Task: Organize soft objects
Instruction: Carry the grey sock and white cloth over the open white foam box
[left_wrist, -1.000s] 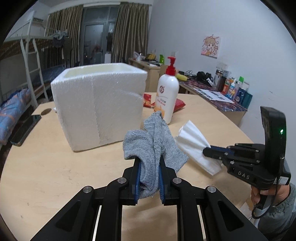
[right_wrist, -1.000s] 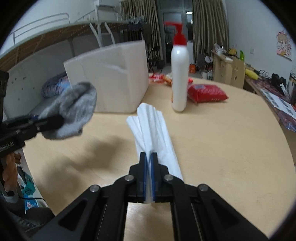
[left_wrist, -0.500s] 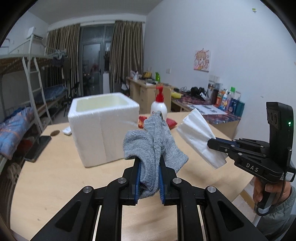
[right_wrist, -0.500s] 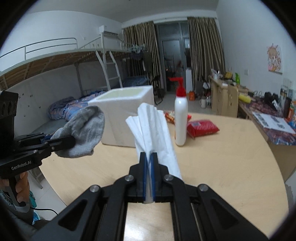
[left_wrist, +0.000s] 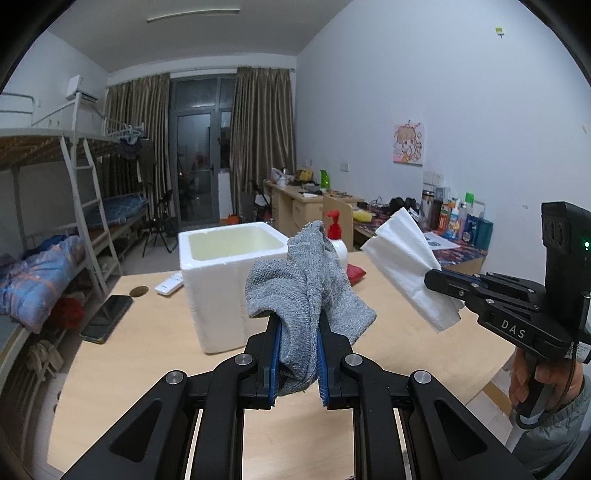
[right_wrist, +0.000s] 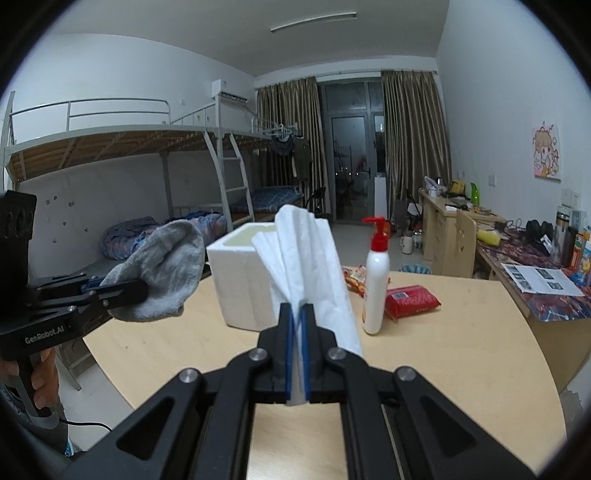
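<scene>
- The left gripper (left_wrist: 297, 354) had its jaws clamped on a grey sock (left_wrist: 306, 295), a soft ribbed knit, bunched and folded, drooping over both blue pads and held up in the air above the worktop (left_wrist: 147, 354).
- The right gripper (right_wrist: 297, 354) had its jaws pressed together on a white tissue (right_wrist: 306, 266), thin crinkled paper pleated into a fan that rose from the pads, also held clear of the worktop.
- In the left wrist view the tissue (left_wrist: 410, 266) stuck out from the right gripper's black tip, with a hand (left_wrist: 535, 380) on the handle.
- A white foam box (left_wrist: 225, 284), blocky with thick grainy walls and an open top, stood on the pale wooden worktop beyond both soft things.
- A white pump bottle (right_wrist: 375, 291) with a red head stood upright beside the box; a red plastic packet (right_wrist: 410, 301) lay flat just beside it.
- A dark phone (left_wrist: 107, 319) lay flat near the worktop's left edge.
</scene>
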